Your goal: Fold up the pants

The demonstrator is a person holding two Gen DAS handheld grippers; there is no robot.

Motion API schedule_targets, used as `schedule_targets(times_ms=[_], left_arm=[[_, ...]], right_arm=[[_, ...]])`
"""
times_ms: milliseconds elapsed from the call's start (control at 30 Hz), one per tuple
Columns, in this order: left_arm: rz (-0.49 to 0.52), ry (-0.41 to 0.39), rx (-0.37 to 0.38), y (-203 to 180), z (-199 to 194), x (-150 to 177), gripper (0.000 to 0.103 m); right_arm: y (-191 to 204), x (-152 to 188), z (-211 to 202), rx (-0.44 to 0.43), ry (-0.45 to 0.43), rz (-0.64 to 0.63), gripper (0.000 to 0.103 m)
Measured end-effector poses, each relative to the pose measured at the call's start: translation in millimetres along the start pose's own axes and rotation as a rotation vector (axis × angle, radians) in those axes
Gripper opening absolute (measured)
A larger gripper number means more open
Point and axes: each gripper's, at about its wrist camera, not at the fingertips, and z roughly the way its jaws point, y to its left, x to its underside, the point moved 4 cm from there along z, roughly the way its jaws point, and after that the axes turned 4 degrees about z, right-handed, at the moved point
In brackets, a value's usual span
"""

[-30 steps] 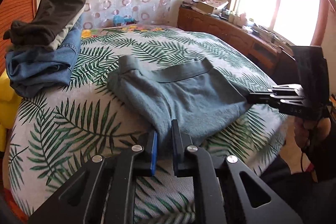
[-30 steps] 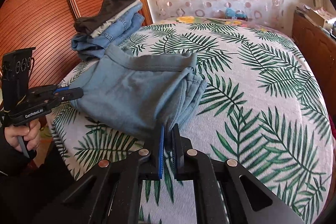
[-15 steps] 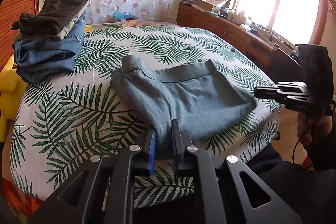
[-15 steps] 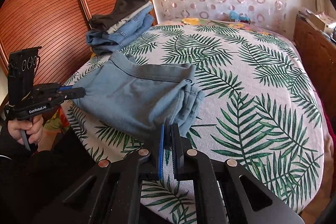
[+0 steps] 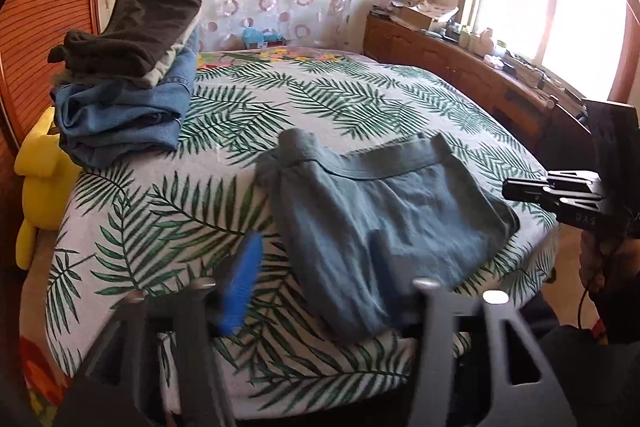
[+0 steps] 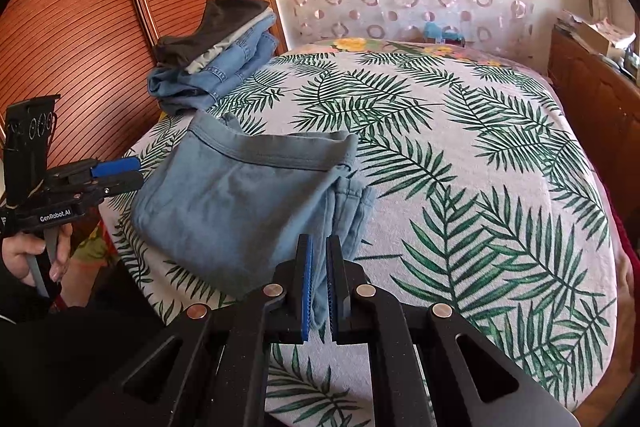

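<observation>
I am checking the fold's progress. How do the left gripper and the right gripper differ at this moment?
The left gripper has just been opening; its jaws stand wide apart and its pads do not press the grey-blue pants, though cloth lies between them. The right gripper is shut on the pants' near edge. The left appears motion-blurred in its own view; the right is sharp. Both hover at the near edge of the bed, pointing downward, each hand-held.

"genrobot.ai" on left tool (image 6: pixel 120 174) body.
</observation>
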Motion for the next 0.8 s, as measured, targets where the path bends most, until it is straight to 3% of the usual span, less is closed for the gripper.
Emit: schedule_targets(times_ms=[33,267,400,533,800], left_arm=[[-0.008,-0.012,0.004,2.4,0.4,-1.4,0.083],[-0.007,-0.005,-0.012,9.6,17.2,-14.8,0.09],[0.008,0.013,-0.013,8.8,33.0,-23.2,0.09],[0.023,0.037,-0.01,6.9,48.4,-28.5,0.09],[0.004,0.07,-0.008,13.9,68.4,-30.7,0.09]], right_arm=[[0.9,-0.8,1.8,0.002,-0.002,-0.004,0.007],[2.2,-9.0,12.3,0.005,-0.006,-0.017,0.013],[-0.4,-15.2,22.5,0.036,0.001,-0.007,0.041],[-1.1,-20.8,36.6,0.039,0.006,0.006,0.057],[-9.4,-28.0,66.4,0.061,0.039,0.029,0.058]])
